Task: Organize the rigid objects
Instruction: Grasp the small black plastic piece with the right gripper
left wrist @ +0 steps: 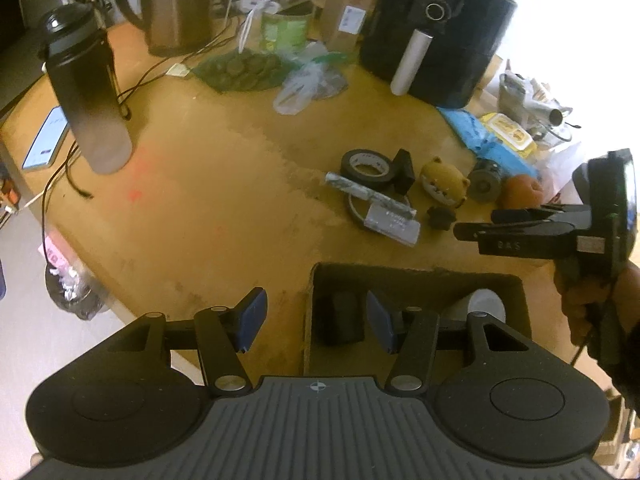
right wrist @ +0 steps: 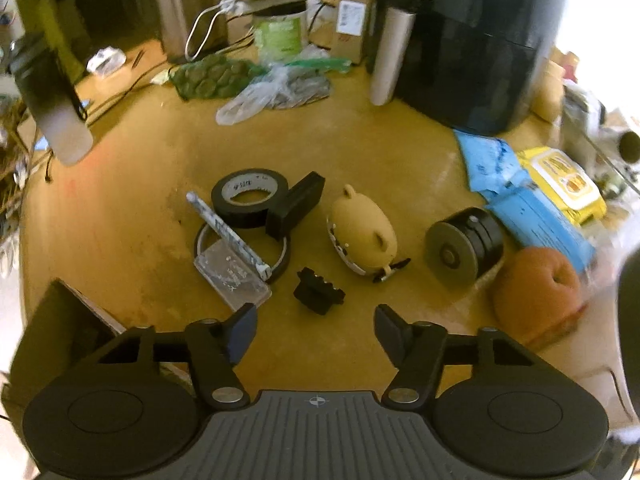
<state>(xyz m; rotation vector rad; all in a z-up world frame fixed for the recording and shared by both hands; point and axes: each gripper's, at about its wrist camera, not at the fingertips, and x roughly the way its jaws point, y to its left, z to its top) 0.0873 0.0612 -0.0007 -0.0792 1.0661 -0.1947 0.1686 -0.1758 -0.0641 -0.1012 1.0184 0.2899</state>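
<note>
Left wrist view
Left gripper (left wrist: 316, 320): I see its blue rubber pads apart, nothing between them, above the edge of a cardboard box (left wrist: 416, 276).
Box contents: a black block (left wrist: 344, 318) and a pale rounded object (left wrist: 486, 304), partly hidden.
Right gripper (left wrist: 470, 226): held by a hand (left wrist: 580, 308), seen side-on, its black fingers reaching towards the cluster.
Table (left wrist: 208, 216): worn tan surface, round-edged.

Right wrist view
Right gripper (right wrist: 316, 330): released, pads apart, empty, poised over a small ridged black knob (right wrist: 318, 290).
Tape roll (right wrist: 250, 196): matte black ring, leaning on a black rectangular block (right wrist: 298, 208).
Clear plastic case (right wrist: 232, 276): flat, glossy, crossed by a speckled grey bar (right wrist: 226, 232).
Bear-shaped case (right wrist: 364, 232): smooth tan, rounded, with ears.
Grey wheel (right wrist: 460, 256): ribbed cylinder on its side.
Orange fruit (right wrist: 536, 292): round, dimpled, just beside the wheel.
</note>
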